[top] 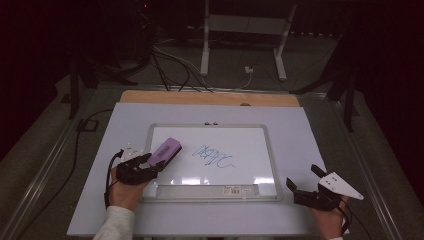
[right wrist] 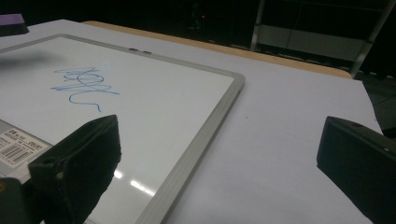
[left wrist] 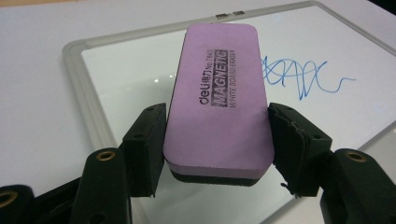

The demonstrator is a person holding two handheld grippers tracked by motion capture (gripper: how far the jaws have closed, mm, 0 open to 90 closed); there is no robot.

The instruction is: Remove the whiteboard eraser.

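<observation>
The room beyond the bench (top: 300, 130) is dark, so the stands and cables at the far side are hard to make out; in the high view the small print on the label strip at the whiteboard's near edge cannot be read, and the person's forearms are cut off by the bottom of that view; in the left gripper view the purple eraser (left wrist: 217, 98) covers part of the whiteboard (left wrist: 130, 79) beneath it, and only a thin dark strip of its felt underside shows below the purple body; whether the felt touches the board or hangs just above it cannot be told; in the right gripper view a corner of the eraser is cut off at the top left edge

The left tongs (left wrist: 217, 140) are clenched on the eraser, one black pad pressed to each long side near its close end, with the printed top facing up and the far end sticking out ahead of the jaws; in the high view the eraser (top: 165, 151) sits over the left part of the whiteboard (top: 267, 150), near but apart from the blue scribble (top: 214, 159), which lies to its right around the board's middle; the right tongs (top: 305, 182) rest on the bench just beside the board's near right corner, jaws spread wide with nothing between them, well apart from the eraser
</observation>
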